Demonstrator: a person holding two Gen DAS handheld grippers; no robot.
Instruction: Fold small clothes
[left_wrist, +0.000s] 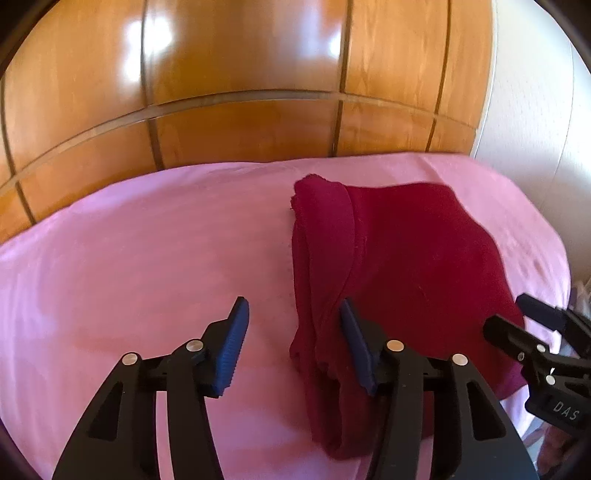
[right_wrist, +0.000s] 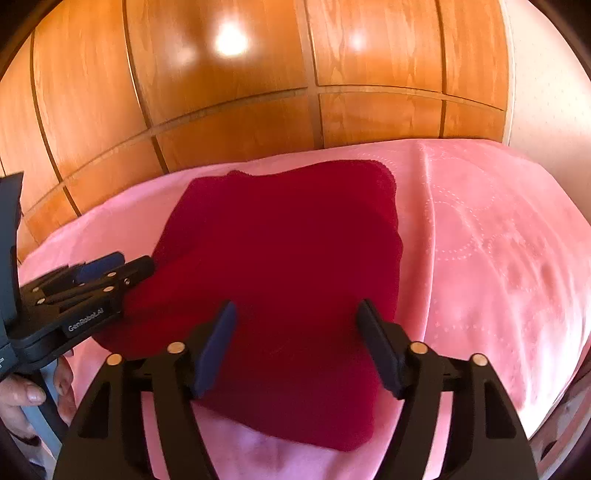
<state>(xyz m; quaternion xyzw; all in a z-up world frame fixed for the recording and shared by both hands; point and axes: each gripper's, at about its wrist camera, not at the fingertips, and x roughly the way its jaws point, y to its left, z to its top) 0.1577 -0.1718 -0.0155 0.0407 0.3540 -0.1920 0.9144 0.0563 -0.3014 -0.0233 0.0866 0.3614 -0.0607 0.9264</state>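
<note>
A dark red garment (left_wrist: 406, 251) lies folded on the pink bedspread (left_wrist: 147, 258), with a doubled layer along its left edge. My left gripper (left_wrist: 291, 343) is open and empty, hovering over that left edge, its right finger over the cloth. In the right wrist view the garment (right_wrist: 288, 266) fills the middle, and my right gripper (right_wrist: 295, 347) is open and empty just above its near part. The left gripper also shows at the left of the right wrist view (right_wrist: 103, 273), beside the cloth's left edge. The right gripper shows at the right edge of the left wrist view (left_wrist: 517, 317).
A glossy wooden wardrobe (left_wrist: 240, 92) stands right behind the bed. A white wall (left_wrist: 535, 129) is at the right. The bedspread (right_wrist: 498, 258) has stitched circles to the right of the garment. A hand (right_wrist: 26, 391) holds the left gripper's handle.
</note>
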